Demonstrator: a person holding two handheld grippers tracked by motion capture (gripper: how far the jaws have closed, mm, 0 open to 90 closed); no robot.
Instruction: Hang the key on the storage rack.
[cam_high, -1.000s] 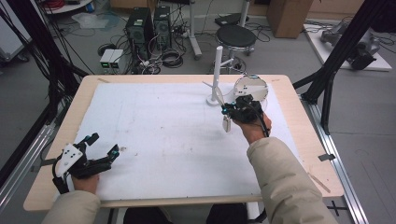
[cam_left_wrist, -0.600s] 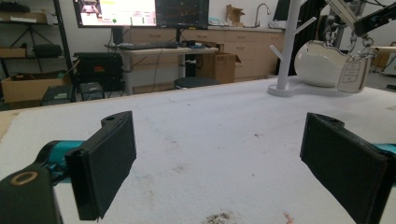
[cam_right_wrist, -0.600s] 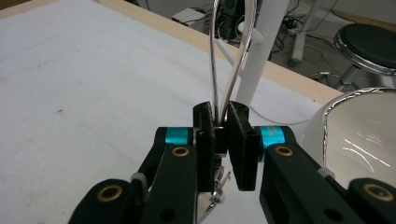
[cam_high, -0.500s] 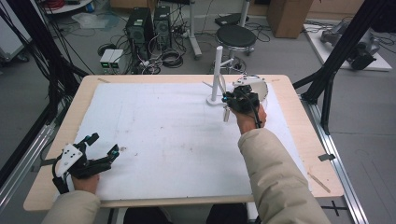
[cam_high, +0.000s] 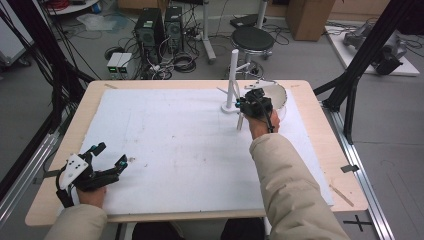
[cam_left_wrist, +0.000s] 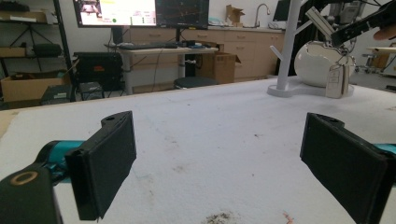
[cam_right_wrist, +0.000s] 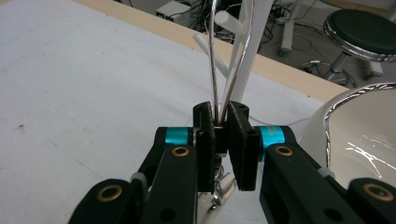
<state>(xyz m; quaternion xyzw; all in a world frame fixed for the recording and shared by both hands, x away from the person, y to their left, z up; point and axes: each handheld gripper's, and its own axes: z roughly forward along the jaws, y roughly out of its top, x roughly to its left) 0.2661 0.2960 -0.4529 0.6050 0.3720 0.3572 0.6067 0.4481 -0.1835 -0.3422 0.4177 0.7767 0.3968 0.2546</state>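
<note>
Key ring (cam_right_wrist: 232, 51): a thin metal loop, clamped between the closed jaws of the right gripper (cam_high: 254, 103) and held aloft beside the white peg stand (cam_high: 232, 80), apparently so the loop can be brought to a peg. A pale key fob (cam_left_wrist: 337, 80) is seen hanging below it, clear of the table. White bowl (cam_high: 278, 96): set just behind the stand. Left gripper (cam_high: 107, 159): rested near the white mat (cam_high: 170, 145) front edge, jaws wide apart, nothing held.

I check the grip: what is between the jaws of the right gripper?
The right gripper is shut on a thin metal ring, which loops upward. A key fob hangs below; the pinched part of the ring is covered.
</note>
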